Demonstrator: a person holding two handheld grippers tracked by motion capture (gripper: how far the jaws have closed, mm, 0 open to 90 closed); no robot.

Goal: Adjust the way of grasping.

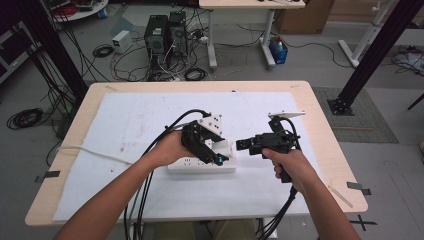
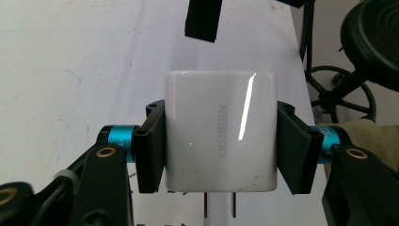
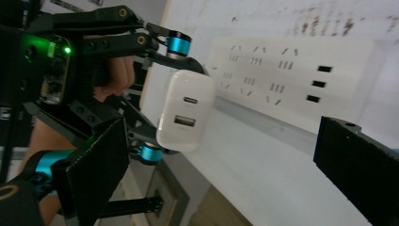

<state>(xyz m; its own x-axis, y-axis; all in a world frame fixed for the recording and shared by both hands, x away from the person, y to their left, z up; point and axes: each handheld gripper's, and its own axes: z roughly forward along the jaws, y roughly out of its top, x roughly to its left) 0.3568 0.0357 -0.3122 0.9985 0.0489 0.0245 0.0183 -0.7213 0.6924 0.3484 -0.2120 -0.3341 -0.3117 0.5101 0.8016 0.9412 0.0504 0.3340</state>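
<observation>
A white UGREEN charger (image 2: 220,136) sits squarely between the black pads (image 2: 151,150) of my left gripper (image 2: 220,141), which is shut on it. Its two prongs (image 2: 219,207) point toward the bottom of the left gripper view. In the high view my left gripper (image 1: 216,150) holds the charger (image 1: 219,146) just over a white power strip (image 1: 200,166) on the cloth. My right gripper (image 1: 243,145) hovers to the right of the strip, pointing left, open with nothing between its fingers. In the right gripper view the charger (image 3: 186,110) shows its two ports, with the strip (image 3: 291,80) behind it.
A white cloth (image 1: 150,115) covers most of the wooden table (image 1: 325,130). Cables trail from both grippers off the near edge. A white cord (image 1: 95,150) runs left from the strip. Computers and cable tangles stand on the floor beyond the table.
</observation>
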